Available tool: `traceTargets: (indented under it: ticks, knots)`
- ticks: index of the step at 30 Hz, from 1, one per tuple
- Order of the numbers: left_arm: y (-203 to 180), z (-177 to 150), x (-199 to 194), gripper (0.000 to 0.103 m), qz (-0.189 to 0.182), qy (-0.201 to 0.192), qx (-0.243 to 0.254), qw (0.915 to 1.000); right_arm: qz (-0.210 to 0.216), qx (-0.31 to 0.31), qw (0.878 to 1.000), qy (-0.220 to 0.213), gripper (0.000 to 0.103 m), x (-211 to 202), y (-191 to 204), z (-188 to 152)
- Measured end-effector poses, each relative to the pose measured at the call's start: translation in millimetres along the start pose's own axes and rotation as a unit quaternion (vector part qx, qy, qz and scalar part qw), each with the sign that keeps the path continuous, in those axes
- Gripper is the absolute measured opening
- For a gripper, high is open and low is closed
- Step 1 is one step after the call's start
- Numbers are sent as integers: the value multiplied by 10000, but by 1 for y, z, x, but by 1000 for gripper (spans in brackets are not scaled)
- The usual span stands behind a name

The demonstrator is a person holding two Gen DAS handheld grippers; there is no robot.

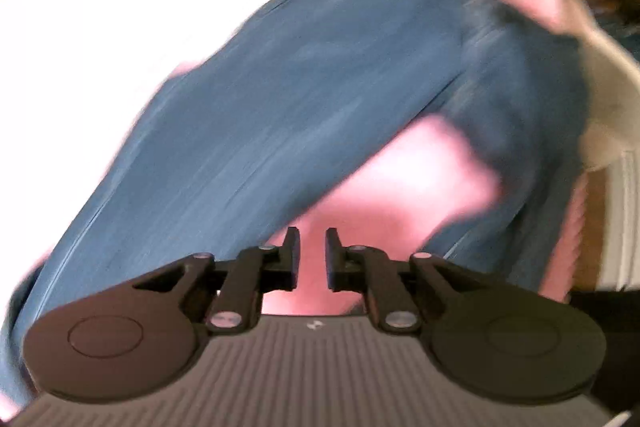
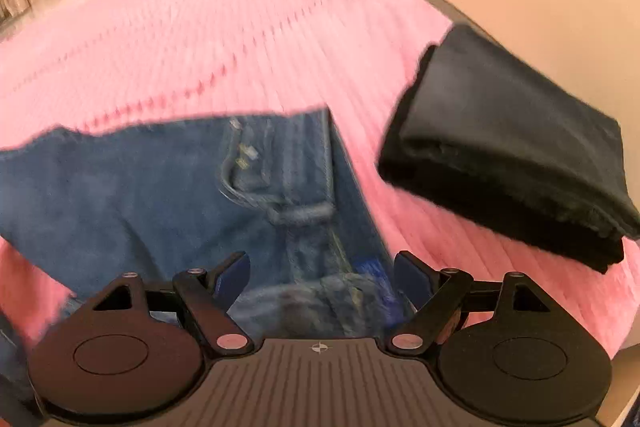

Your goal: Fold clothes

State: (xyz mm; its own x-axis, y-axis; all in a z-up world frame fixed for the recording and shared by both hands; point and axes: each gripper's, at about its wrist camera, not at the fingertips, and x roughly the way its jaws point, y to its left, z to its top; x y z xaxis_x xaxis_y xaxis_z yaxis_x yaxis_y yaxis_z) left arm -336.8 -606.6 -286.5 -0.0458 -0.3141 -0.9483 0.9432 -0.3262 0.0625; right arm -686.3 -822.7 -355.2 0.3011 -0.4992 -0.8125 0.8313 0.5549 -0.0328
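Both wrist views look closely down at jeans (image 1: 304, 99).

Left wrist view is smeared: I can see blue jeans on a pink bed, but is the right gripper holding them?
Observer: No. In the right wrist view the right gripper is wide open, and the jeans lie loose between and beyond its fingers.
Operator: Which end of the jeans is there?
Observer: The waist end. A belt loop and a pocket seam show.
Operator: Is anything folded yet?
Observer: A dark folded garment lies on the pink bedspread, to the right of the jeans and apart from them.
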Motion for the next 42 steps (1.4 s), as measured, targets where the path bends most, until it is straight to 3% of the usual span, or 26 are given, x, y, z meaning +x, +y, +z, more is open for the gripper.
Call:
traceTargets:
  ticks: [3,5,7,9,13,16,19,20,21,24,27,30,31,33,36,38,40,41,42]
  knots:
    - [37,-57,-16,26,763,188,-309,9964,201,-72,9997,-121,82,-8,35,12]
    - [60,-88,-23,36,1229,289,-445,9910,542,-197,9983,-99,82,-6,71,17]
    - [85,-119,-26,40,1709,372,-534,9831,921,-409,9949,31,82,-2,115,18]
    - [114,-144,-24,48,2139,386,-624,9741,1245,-648,9900,144,82,4,161,17]
    - [174,-173,-12,50,2670,187,-685,9611,1647,-1076,9800,299,82,21,250,13]
    - [208,-180,5,46,2533,22,-513,9660,1729,-1296,9756,379,82,34,299,11]
    - [228,-183,9,26,2327,-116,-279,9721,1717,-1548,9721,402,82,45,331,7]
    - [232,-184,5,12,2294,-143,-259,9729,1691,-1604,9715,424,82,48,340,4]
    - [238,-182,-5,11,2346,-233,-284,9714,1663,-1608,9718,457,82,51,347,4]
    - [262,-170,-44,15,2583,-598,-408,9633,1614,-1445,9751,467,82,52,359,2]
    - [294,-138,-63,28,2773,-871,-250,9565,1640,-1387,9758,417,82,39,365,5]
    - [305,-117,-70,28,2802,-1063,10,9540,1627,-1341,9768,381,82,35,372,5]
    - [306,-115,-73,30,2733,-1114,86,9554,1613,-1313,9774,376,82,33,372,5]
    - [298,-124,-76,44,2325,-1242,351,9640,1598,-1217,9788,398,82,30,370,1]
    - [277,-153,-61,54,1451,-1059,1176,9767,1588,-1131,9796,486,93,30,364,-8]
    - [258,-166,-40,54,1166,-722,1916,9718,1585,-1127,9794,541,94,31,360,-15]
    - [245,-173,-19,49,987,-406,2438,9639,1546,-1191,9787,633,94,34,357,-23]
    - [244,-172,-10,36,946,-286,2491,9634,1491,-1197,9793,667,94,35,354,-26]
    - [244,-171,0,16,904,-166,2544,9627,1443,-1174,9801,698,94,36,352,-29]
